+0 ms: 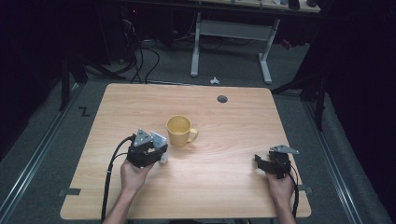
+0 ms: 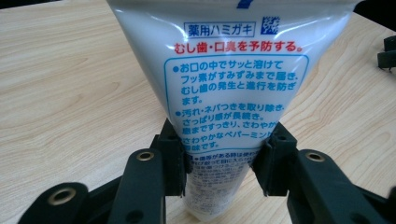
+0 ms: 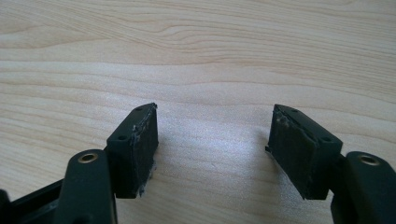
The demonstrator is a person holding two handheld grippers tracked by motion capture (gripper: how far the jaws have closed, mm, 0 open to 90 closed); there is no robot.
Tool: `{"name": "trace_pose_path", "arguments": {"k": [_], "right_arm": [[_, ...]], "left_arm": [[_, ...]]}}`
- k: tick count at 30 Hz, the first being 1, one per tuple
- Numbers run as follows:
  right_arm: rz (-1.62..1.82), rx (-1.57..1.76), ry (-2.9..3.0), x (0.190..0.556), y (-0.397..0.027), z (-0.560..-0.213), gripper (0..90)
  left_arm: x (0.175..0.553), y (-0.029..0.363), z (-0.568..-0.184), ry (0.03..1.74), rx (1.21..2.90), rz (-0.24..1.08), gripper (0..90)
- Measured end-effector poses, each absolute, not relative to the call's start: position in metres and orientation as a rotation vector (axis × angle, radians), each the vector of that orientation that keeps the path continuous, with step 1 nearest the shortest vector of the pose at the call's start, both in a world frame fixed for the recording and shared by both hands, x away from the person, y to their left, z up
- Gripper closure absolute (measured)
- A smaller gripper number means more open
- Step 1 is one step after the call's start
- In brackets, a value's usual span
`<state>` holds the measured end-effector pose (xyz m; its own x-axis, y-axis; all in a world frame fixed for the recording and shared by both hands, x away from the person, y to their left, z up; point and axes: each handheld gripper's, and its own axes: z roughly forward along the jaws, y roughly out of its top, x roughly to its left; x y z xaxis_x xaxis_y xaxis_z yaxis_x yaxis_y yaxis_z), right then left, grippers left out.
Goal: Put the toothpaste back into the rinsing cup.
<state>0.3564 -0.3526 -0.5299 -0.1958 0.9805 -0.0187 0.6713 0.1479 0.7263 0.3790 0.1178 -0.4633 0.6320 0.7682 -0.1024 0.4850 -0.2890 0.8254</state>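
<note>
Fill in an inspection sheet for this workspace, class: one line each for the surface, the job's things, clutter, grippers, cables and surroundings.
Surface: wooden table, with a round grommet hole.
Job's things: white toothpaste tube with Japanese print; yellow mug beside it.
Clutter: nothing seen.
Grippers: left gripper clamps the tube near its lower end; right gripper open, nothing between its jaws.
Cables: black cable trails from the left gripper; more lie on the floor.
Surroundings: dark room, white desk frame beyond the table.

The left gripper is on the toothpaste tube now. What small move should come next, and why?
Probably lift the left gripper slightly. Its pads already press both sides of the toothpaste tube, and the yellow mug stands close beside it, open and upright. The right gripper is open over bare table.
</note>
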Motion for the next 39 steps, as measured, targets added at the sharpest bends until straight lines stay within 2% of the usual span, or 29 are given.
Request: {"name": "trace_pose_path", "arguments": {"k": [39], "right_arm": [[0.814,1.570,1.935,0.357,-0.353,-0.530,32.8]], "left_arm": [[0.397,0.128,-0.402,0.935,1.914,0.337,63.4]]}}
